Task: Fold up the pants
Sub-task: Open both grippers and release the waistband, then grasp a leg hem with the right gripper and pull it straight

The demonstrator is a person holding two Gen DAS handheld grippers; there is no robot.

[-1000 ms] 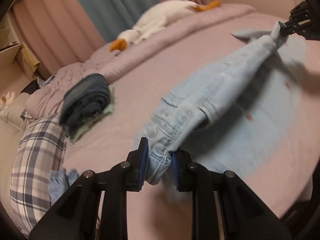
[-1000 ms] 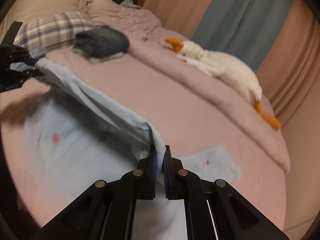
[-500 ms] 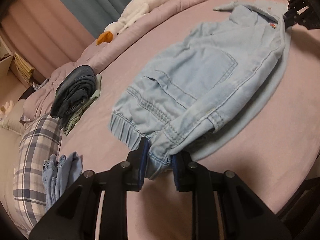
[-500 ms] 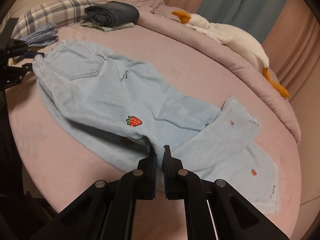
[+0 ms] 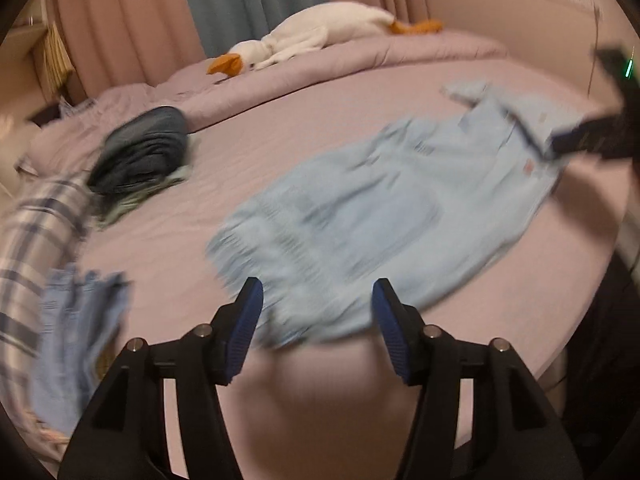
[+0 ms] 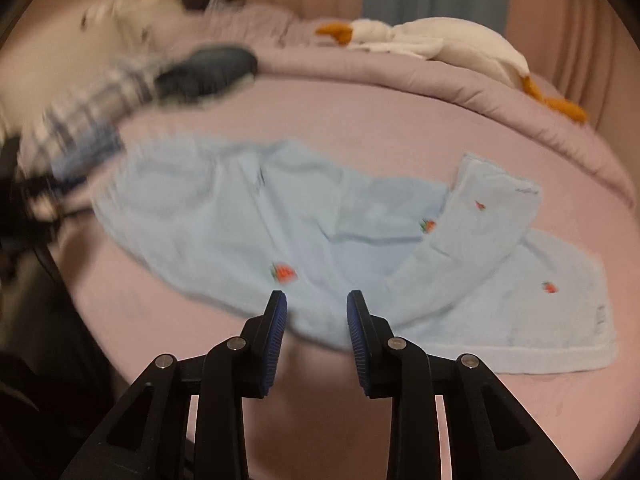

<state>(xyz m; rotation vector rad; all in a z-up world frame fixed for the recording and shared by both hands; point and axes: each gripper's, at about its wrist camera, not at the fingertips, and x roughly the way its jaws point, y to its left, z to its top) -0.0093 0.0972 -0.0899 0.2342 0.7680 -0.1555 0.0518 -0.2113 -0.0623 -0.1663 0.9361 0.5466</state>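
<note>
**Pants lying flat, both grippers spread apart**

The light-blue denim pants with small strawberry patches (image 6: 304,232) are lying spread on the pink-sheeted bed (image 6: 360,120), one leg end folded back over the other. The left gripper (image 5: 316,320) is hanging wide apart just short of the waistband, gripping nothing. The right gripper (image 6: 316,316) is gaping at the near leg edge, likewise empty. A folded dark-blue garment (image 5: 144,152) and a white plush goose (image 5: 316,36) are sitting farther back.

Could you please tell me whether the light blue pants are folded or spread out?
Folded once: the pants lie doubled lengthwise, one hem flipped back.
</note>
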